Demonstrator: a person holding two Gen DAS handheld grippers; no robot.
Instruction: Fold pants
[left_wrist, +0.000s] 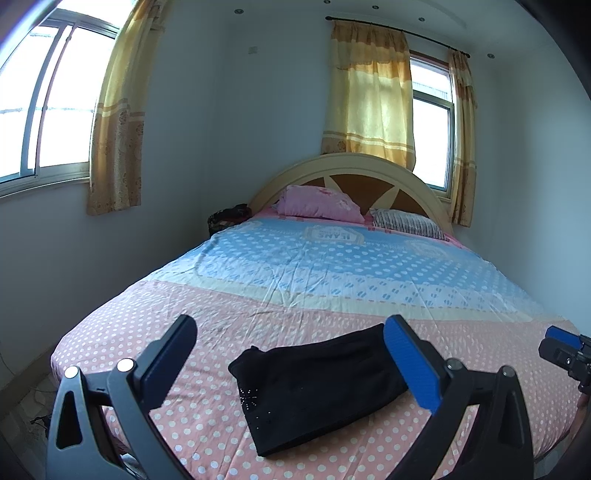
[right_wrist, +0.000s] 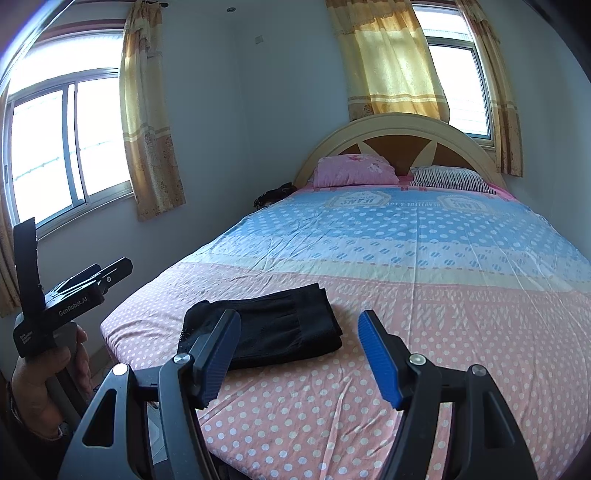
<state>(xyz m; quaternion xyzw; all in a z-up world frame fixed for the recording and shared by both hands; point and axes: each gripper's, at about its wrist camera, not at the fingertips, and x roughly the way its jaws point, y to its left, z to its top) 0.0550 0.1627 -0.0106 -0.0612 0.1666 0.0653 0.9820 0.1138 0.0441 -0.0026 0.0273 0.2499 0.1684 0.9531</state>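
Folded black pants (left_wrist: 317, 387) lay on the bed (left_wrist: 332, 295), ahead of the wide-open, empty left gripper (left_wrist: 291, 354) and left of the open, empty right gripper (right_wrist: 301, 354). Folding appeared finished; the next move likely called only for withdrawal.

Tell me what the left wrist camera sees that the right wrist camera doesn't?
Only the left wrist view shows the sparkly dots on the black pants and the left hand-held gripper's open jaws up close.

Only the right wrist view shows the hand holding the left hand-held gripper, plus the right hand-held gripper open up close.

Both show the folded pants on the dotted bed, the pink pillow, the striped pillow and the yellow curtains.
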